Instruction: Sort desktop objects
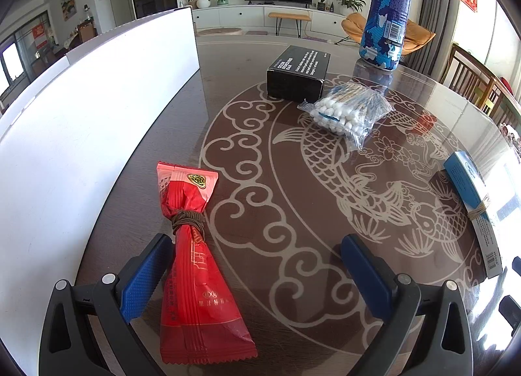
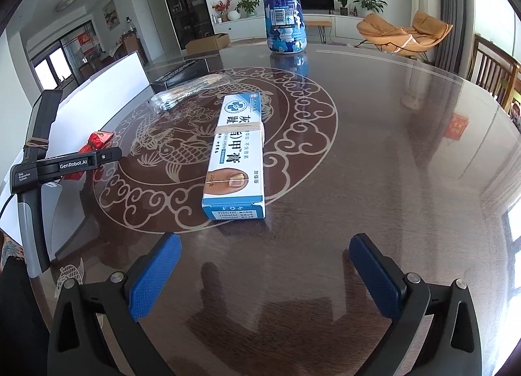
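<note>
Your left gripper (image 1: 254, 265) has jaws wide open, holding nothing; red snack packet (image 1: 195, 265) lies on the worktop (image 1: 260, 180) between them, against the left pad. Further right: black box (image 1: 298, 74), cotton swab bag (image 1: 345, 112), blue bottle (image 1: 386, 14) upright. Your right gripper (image 2: 265, 265): jaws wide open, empty, blue ointment box (image 2: 237, 154) just ahead.

Bright daylight, glossy table (image 2: 390, 148) glare, fisheye edges
</note>
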Demonstrator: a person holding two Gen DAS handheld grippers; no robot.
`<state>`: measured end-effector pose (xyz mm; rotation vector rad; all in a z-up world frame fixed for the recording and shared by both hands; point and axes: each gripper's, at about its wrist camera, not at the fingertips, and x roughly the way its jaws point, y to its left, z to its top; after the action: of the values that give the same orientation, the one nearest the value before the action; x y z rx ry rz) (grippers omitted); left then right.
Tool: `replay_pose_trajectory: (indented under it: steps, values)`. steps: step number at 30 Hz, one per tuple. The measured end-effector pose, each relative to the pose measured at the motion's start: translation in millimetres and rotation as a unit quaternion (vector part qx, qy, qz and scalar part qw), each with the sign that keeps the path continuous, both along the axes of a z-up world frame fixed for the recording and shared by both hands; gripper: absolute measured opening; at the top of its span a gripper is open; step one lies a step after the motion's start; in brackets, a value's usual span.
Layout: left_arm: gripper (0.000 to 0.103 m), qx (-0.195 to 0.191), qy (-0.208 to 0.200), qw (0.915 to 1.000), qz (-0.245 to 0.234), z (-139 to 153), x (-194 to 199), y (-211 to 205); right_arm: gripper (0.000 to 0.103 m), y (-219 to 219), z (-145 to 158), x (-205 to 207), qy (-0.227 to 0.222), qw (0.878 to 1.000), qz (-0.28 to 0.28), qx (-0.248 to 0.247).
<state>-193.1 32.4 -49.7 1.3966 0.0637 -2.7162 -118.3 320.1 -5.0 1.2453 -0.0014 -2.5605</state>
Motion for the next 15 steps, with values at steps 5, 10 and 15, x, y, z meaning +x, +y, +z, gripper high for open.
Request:
replay_pose_trajectory:
  steps: [5, 10, 15]
  values:
    - [0.103, 0.0, 0.0, 1.0, 0.0, -0.1, 0.0, -0.1, 0.103, -4.1, -2.1, 0.2, -0.002, 1.0, -0.001, 0.014]
    - [0.103, 0.0, 0.0, 1.0, 0.0, 0.0, 0.2, -0.1, 0.103, -4.1, -3.6, -1.7, -0.008, 1.0, -0.003, 0.018]
    - [0.103, 0.0, 0.0, 1.0, 0.0, -0.4, -0.1, -0.1, 0.103, -6.6, -5.1, -2.7, -0.011, 1.0, 0.0, 0.026]
